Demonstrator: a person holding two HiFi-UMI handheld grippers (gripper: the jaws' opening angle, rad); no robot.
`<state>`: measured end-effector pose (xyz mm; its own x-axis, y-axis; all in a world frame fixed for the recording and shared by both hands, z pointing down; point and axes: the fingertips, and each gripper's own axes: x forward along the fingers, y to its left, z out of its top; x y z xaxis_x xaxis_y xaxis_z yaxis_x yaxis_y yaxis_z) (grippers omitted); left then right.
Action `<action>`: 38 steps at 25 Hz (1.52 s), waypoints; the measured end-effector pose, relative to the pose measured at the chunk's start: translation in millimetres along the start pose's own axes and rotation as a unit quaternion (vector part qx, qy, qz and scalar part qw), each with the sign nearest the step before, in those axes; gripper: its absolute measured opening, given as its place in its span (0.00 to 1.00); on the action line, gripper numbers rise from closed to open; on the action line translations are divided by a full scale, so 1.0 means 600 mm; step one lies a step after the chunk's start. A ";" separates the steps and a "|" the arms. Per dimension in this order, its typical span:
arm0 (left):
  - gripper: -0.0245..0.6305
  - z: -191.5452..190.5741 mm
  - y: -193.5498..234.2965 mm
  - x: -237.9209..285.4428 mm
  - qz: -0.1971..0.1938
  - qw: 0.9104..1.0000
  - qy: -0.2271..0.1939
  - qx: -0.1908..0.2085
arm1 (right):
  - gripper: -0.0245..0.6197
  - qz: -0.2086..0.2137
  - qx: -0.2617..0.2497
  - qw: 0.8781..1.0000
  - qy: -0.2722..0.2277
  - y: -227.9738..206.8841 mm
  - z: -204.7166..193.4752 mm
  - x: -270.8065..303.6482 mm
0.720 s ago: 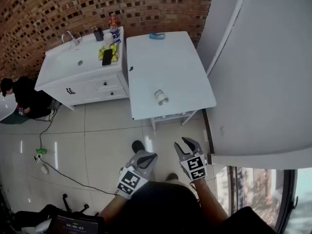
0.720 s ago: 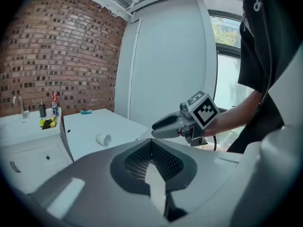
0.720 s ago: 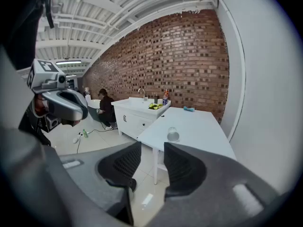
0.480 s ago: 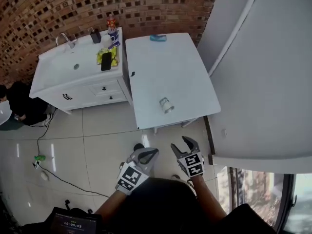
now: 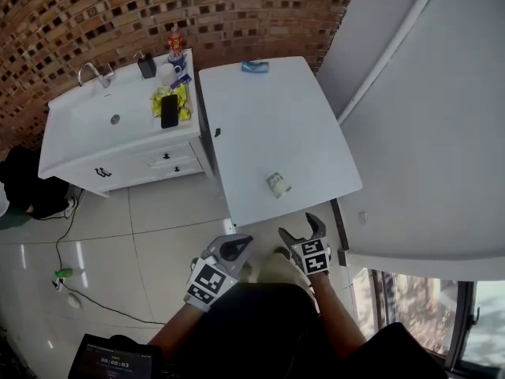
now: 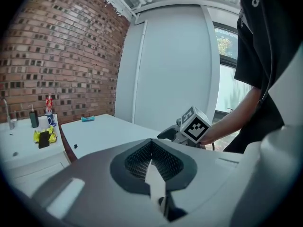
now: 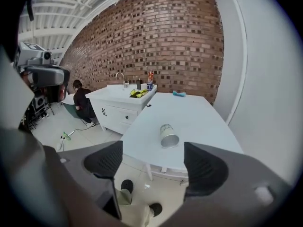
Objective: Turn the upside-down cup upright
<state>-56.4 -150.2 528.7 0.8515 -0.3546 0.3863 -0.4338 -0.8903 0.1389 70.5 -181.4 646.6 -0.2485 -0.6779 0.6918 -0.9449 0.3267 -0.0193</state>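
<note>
Not started: cup [image 5: 278,185] not upright, near table [image 5: 268,125] edge. Right gripper [image 5: 302,229] spread, empty, well short of cup. Left gripper [image 5: 237,246] pressed together, empty.

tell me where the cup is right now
In the head view the cup sits alone on the white table, close to the edge nearest the person, ahead of the open right gripper and not touching it.
</note>
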 end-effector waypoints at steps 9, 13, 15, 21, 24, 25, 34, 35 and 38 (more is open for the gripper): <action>0.06 0.005 0.033 0.038 0.002 1.000 0.024 -0.009 | 0.70 0.007 -0.009 0.999 0.037 -0.046 -0.019 0.120; 0.06 0.010 0.053 0.046 0.021 0.999 0.045 -0.014 | 0.71 0.018 -0.012 0.999 0.048 -0.070 -0.040 0.186; 0.06 0.009 0.059 0.053 0.028 0.998 0.053 -0.018 | 0.72 0.021 -0.009 0.998 0.058 -0.081 -0.049 0.211; 0.06 0.004 0.077 0.070 0.033 0.996 0.075 -0.027 | 0.74 0.032 -0.006 0.996 0.079 -0.089 -0.057 0.265; 0.06 0.003 0.084 0.081 0.033 0.996 0.080 -0.027 | 0.74 0.038 -0.004 0.996 0.083 -0.087 -0.062 0.284; 0.06 0.005 0.087 0.085 0.033 0.996 0.081 -0.027 | 0.74 0.039 -0.004 0.996 0.084 -0.088 -0.061 0.288; 0.06 0.014 0.101 0.109 0.025 0.995 0.090 -0.027 | 0.73 0.043 -0.006 0.996 0.079 -0.092 -0.058 0.298; 0.06 0.014 0.102 0.110 0.024 0.995 0.090 -0.027 | 0.69 0.043 -0.005 0.996 0.078 -0.093 -0.057 0.298; 0.06 0.011 0.102 0.111 0.020 0.995 0.092 -0.027 | 0.61 0.044 -0.005 0.996 0.073 -0.092 -0.058 0.297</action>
<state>-24.4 -230.0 557.0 0.7667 -0.3277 0.5521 -0.4861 -0.8581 0.1657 85.5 -297.4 796.2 -0.2968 -0.5437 0.7851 -0.9180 0.3889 -0.0778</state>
